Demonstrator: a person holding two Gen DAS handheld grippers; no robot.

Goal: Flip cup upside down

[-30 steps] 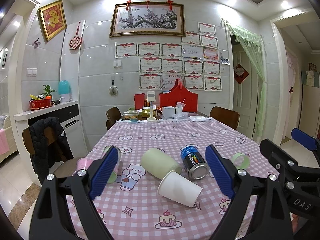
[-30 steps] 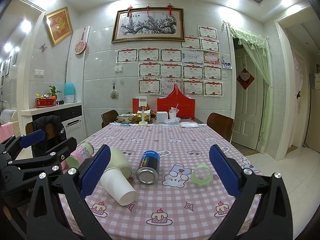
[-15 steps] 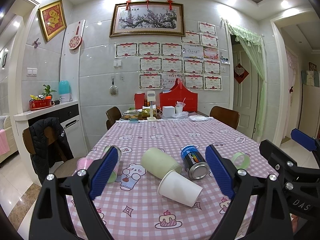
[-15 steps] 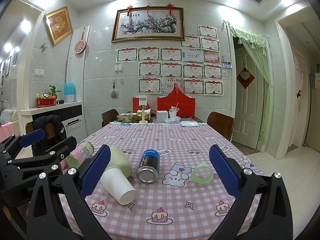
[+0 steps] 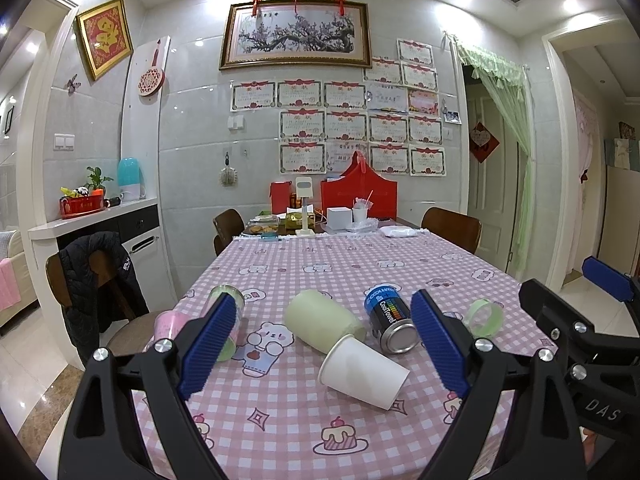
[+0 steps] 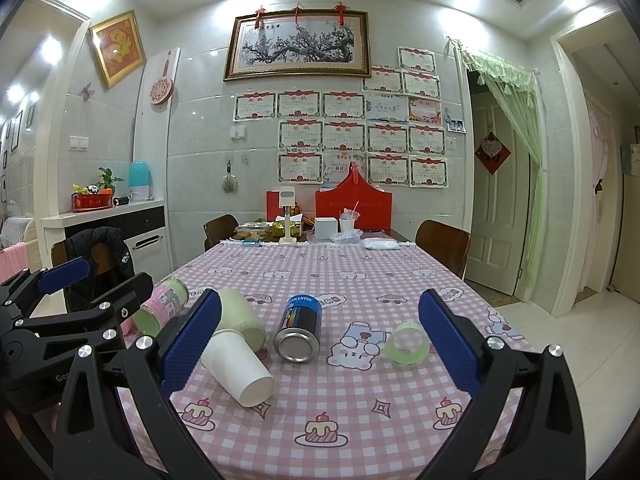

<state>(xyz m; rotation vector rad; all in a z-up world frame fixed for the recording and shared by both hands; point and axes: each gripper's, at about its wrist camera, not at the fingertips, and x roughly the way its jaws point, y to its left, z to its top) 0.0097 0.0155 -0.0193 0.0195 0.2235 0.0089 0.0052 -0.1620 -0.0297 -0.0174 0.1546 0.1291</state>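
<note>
A white paper cup [image 5: 362,372] lies on its side on the pink checked tablecloth [image 5: 280,432], mouth toward the near right; it also shows in the right wrist view [image 6: 240,368]. A pale green cup [image 5: 322,320] lies on its side just behind it, touching it. My left gripper [image 5: 320,344] is open and empty, held above the near table edge in front of both cups. My right gripper [image 6: 320,344] is open and empty, to the right of the left one, with the cups near its left finger.
A blue can [image 5: 390,320] lies on its side right of the cups. A green tape roll [image 5: 484,317] lies further right. A pink and green container [image 6: 162,308] lies at the left edge. Chairs, boxes and clutter stand at the far end.
</note>
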